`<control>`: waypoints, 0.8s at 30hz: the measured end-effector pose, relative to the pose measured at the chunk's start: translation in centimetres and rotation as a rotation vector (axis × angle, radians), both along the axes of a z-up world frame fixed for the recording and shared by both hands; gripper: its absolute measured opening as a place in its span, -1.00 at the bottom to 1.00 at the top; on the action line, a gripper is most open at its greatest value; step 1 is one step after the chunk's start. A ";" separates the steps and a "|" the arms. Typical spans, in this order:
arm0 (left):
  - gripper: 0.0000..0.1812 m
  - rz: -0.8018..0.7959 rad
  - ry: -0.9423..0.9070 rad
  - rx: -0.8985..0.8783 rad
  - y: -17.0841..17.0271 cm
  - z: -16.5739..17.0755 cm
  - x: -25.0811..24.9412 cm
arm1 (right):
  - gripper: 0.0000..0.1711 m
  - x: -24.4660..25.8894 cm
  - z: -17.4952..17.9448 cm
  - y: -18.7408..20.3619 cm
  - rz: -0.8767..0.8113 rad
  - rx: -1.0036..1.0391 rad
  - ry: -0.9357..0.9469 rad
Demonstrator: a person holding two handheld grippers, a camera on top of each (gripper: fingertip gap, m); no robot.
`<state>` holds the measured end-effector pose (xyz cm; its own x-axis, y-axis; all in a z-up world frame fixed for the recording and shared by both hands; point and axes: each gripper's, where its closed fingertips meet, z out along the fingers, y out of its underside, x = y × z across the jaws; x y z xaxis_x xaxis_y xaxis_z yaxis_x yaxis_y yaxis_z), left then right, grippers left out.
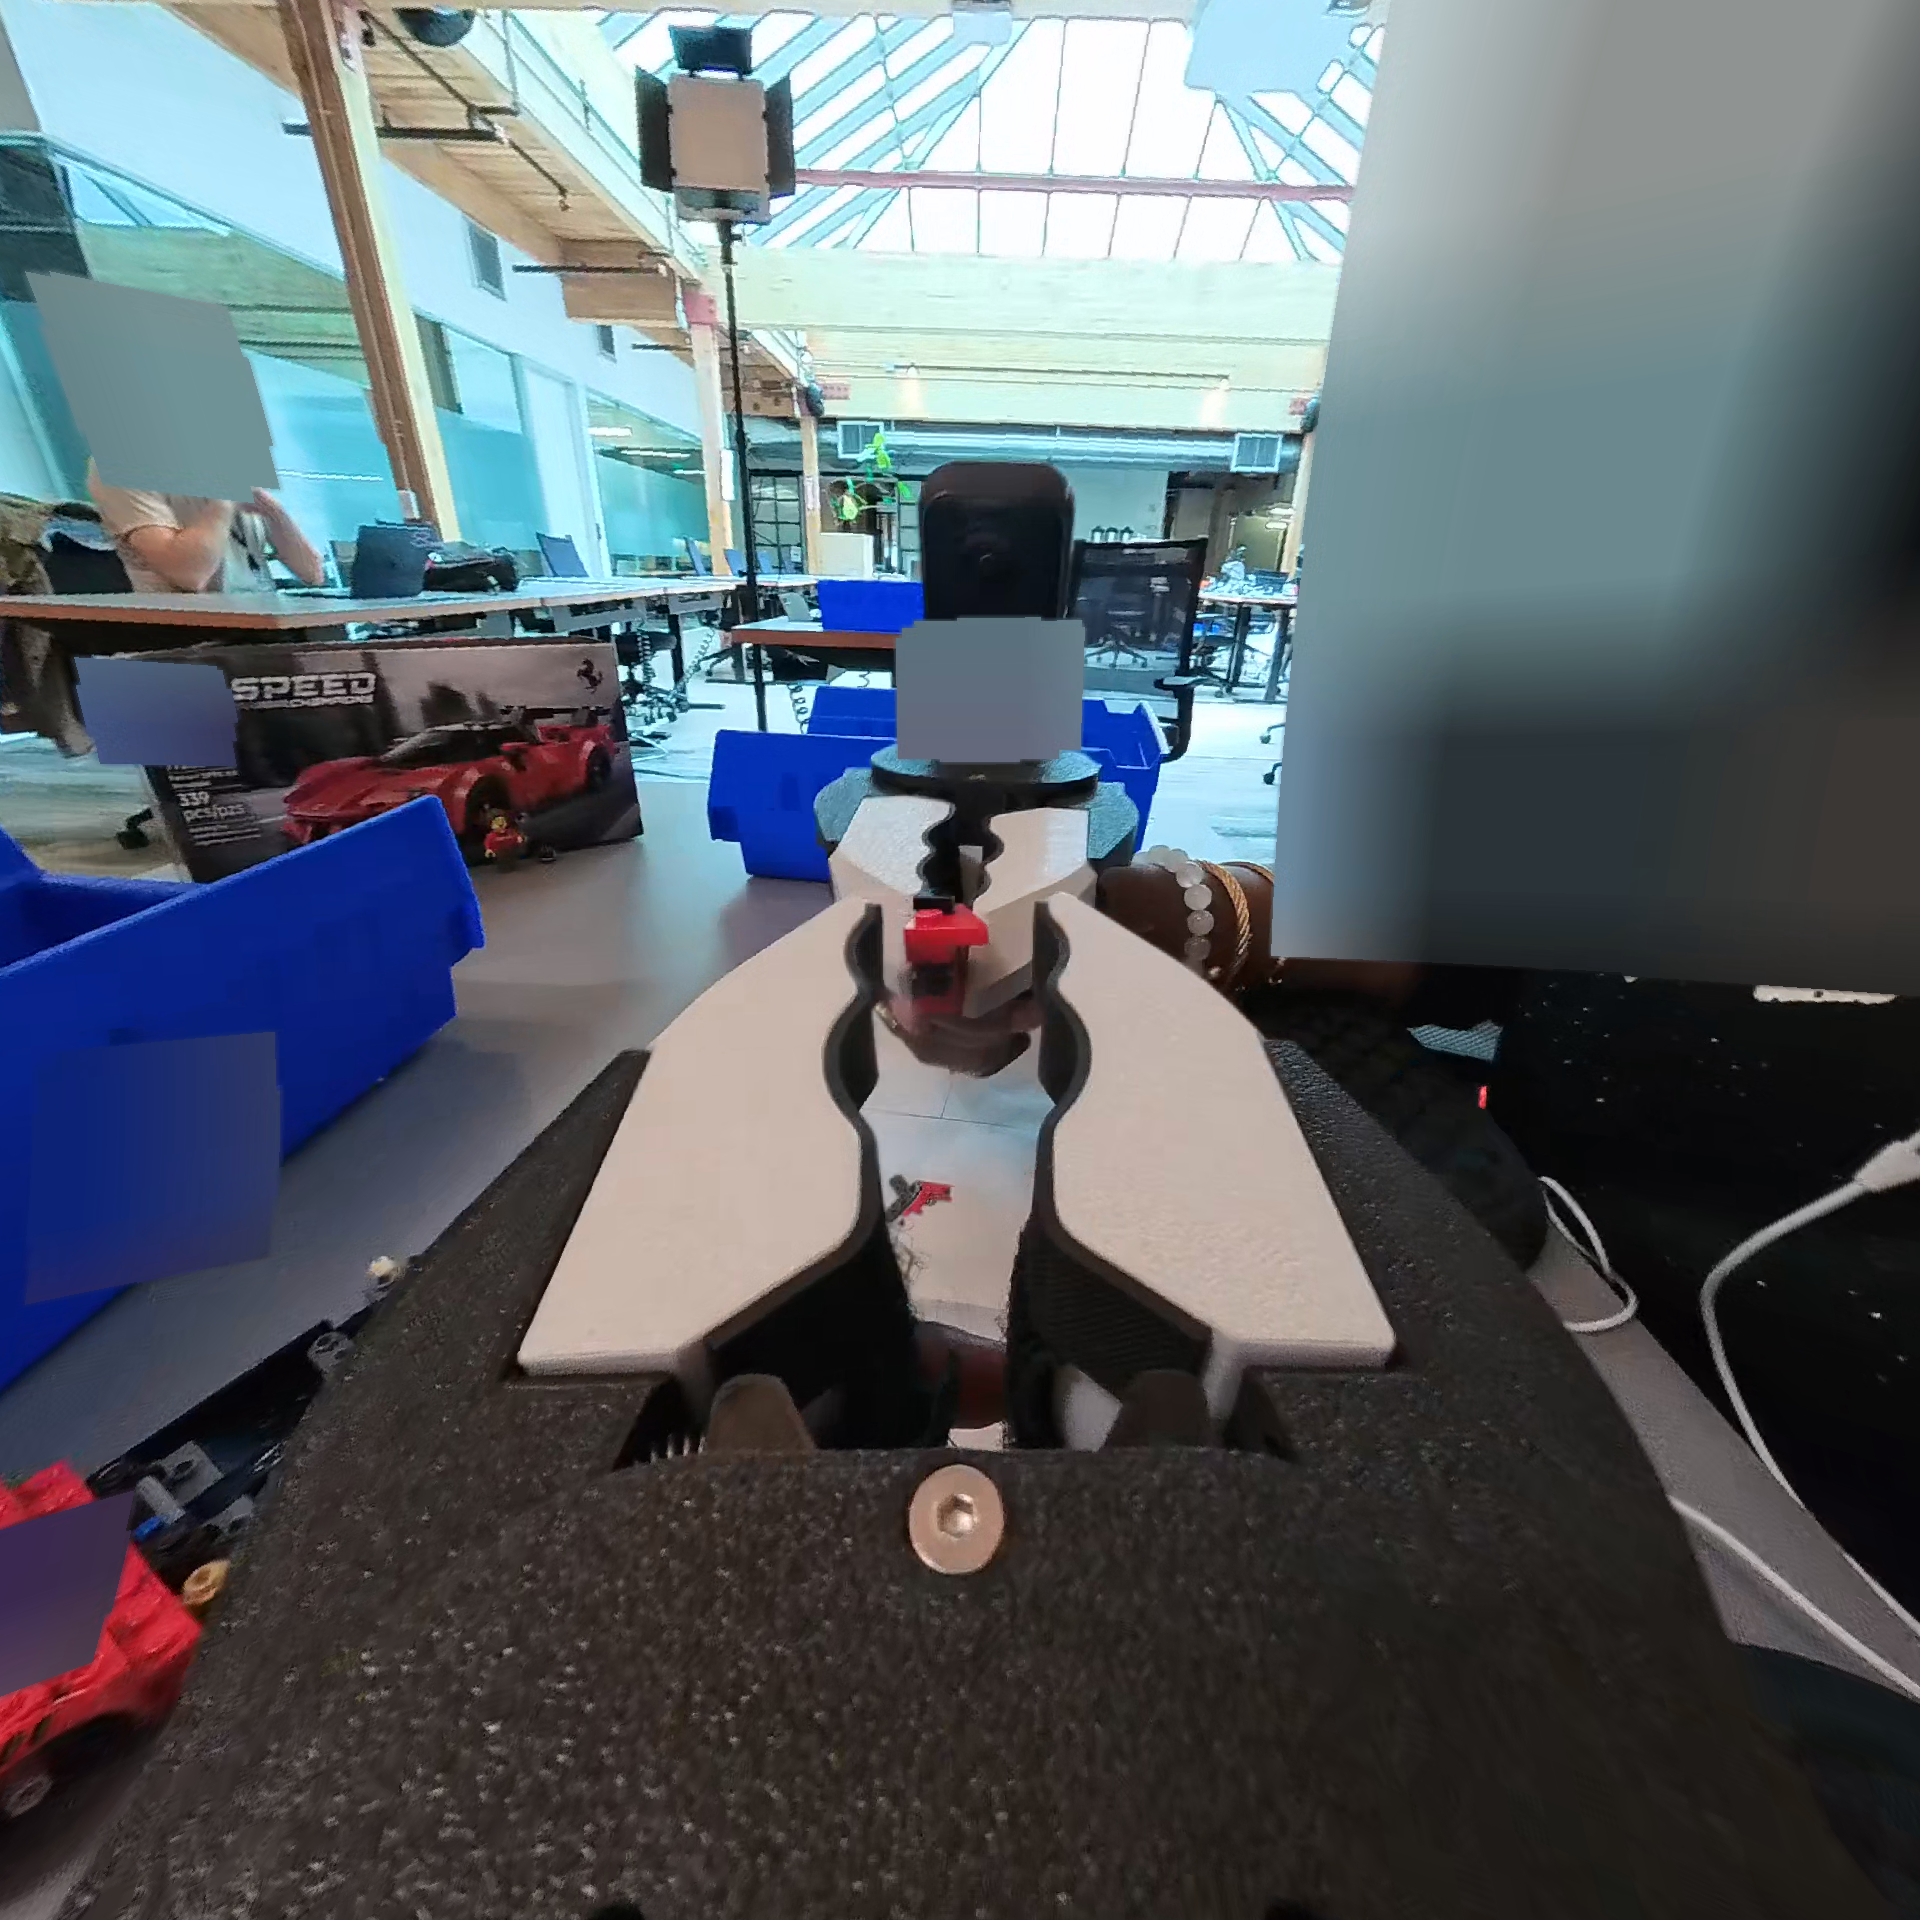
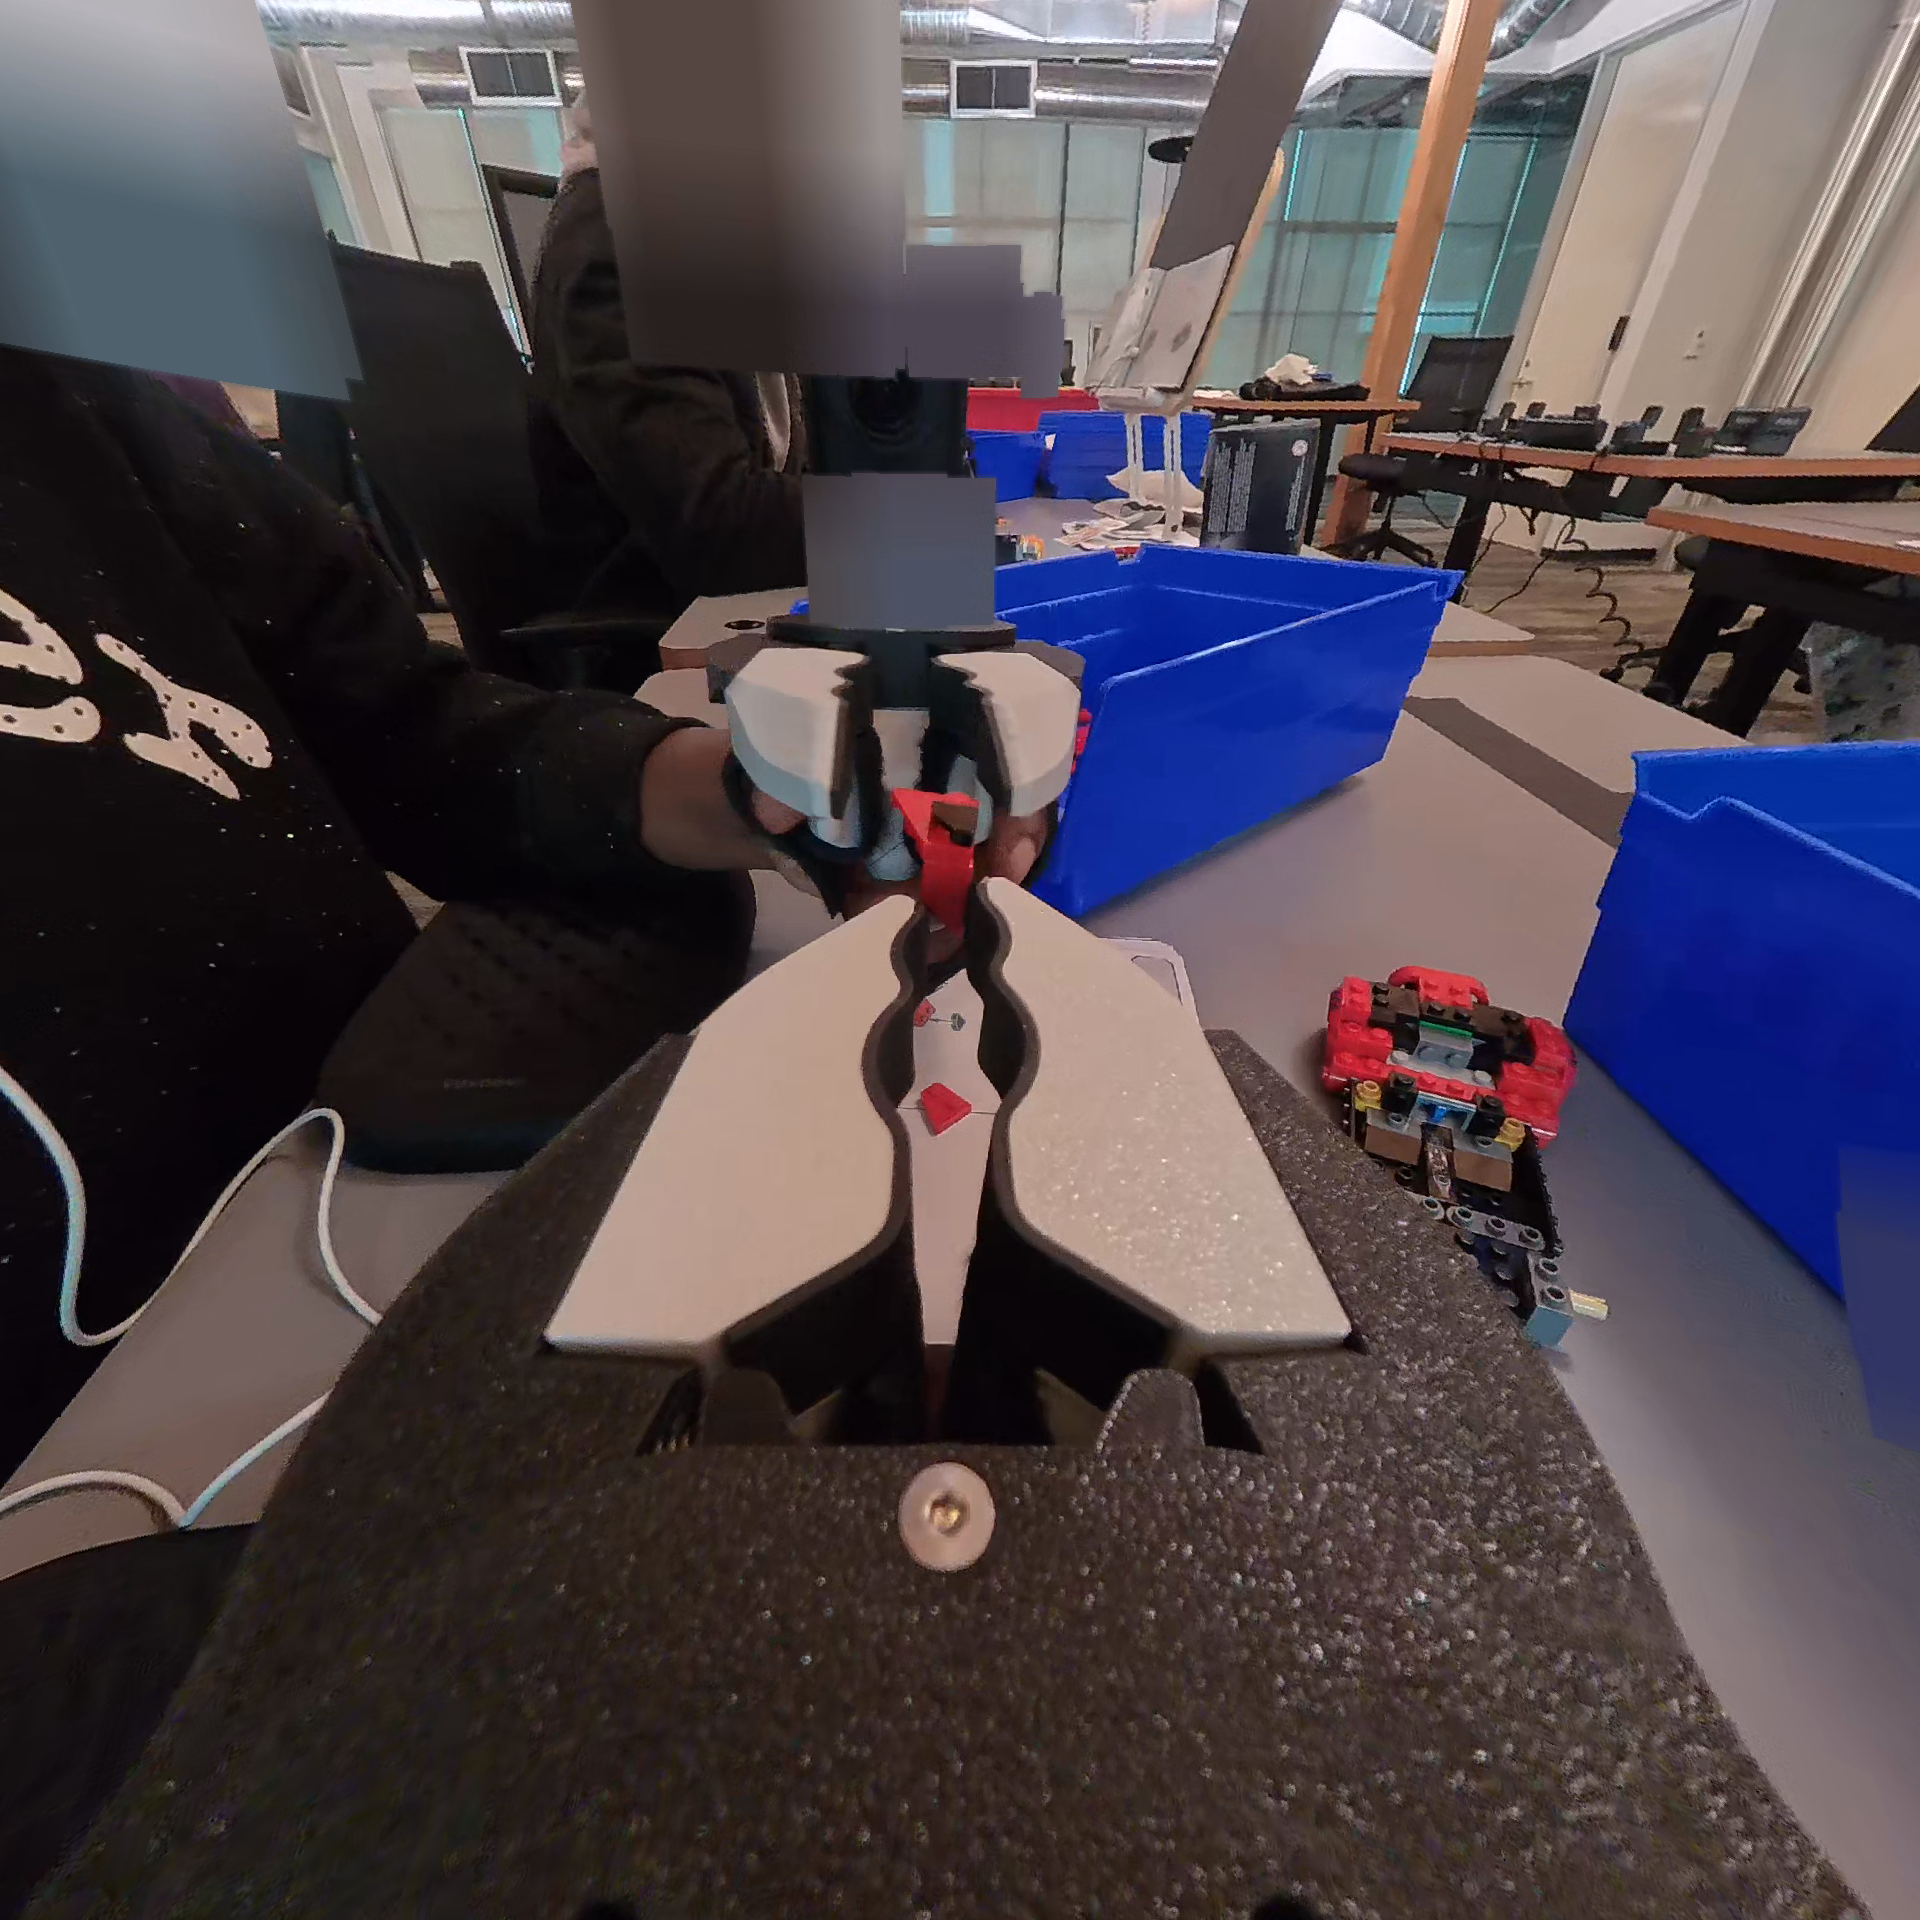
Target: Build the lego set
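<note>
My right gripper [image 2: 951,899] is shut on a small red lego piece [image 2: 940,862] and holds it above the table. In the left wrist view that piece [image 1: 940,928] sits at the tip of the right gripper [image 1: 961,904], with a small black part on it. My left gripper [image 1: 956,920] faces it head-on with its jaws apart, one either side of the piece and the right fingertip. I cannot tell whether its pads touch the piece. The left gripper [image 2: 935,821] also shows in the right wrist view, with a brown bit beside the red piece. A partly built red lego car [image 2: 1444,1070] lies on the table.
Blue bins stand close by [image 1: 208,987] [image 1: 779,800] [image 2: 1247,707] [image 2: 1766,987]. The lego box [image 1: 416,748] stands behind the left bin. A white instruction sheet [image 2: 940,1049] lies under the grippers. A white cable [image 2: 208,1226] and a person's black sleeve [image 2: 468,748] are nearby. My two grippers' fingertips are within a few centimetres of each other. Both grippers' tips are roughly 20 cm from the partly built red lego car [image 2: 1444,1070].
</note>
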<state>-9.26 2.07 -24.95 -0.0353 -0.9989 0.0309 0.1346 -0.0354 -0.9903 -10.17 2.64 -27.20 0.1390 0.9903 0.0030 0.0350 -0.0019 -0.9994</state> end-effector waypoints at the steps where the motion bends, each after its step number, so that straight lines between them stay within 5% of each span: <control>1: -0.70 0.004 0.011 0.005 0.0 -0.1 0.0 | -0.92 0.0 0.1 -0.1 0.001 0.005 0.004; 15: -0.84 -0.011 0.031 0.028 -0.5 -0.4 0.4 | -0.92 -0.4 0.2 -0.6 0.022 0.010 0.006; 24: -0.83 0.239 -0.238 0.078 3.9 5.9 -6.6 | -0.76 -0.6 -2.9 0.1 0.016 -0.056 -0.126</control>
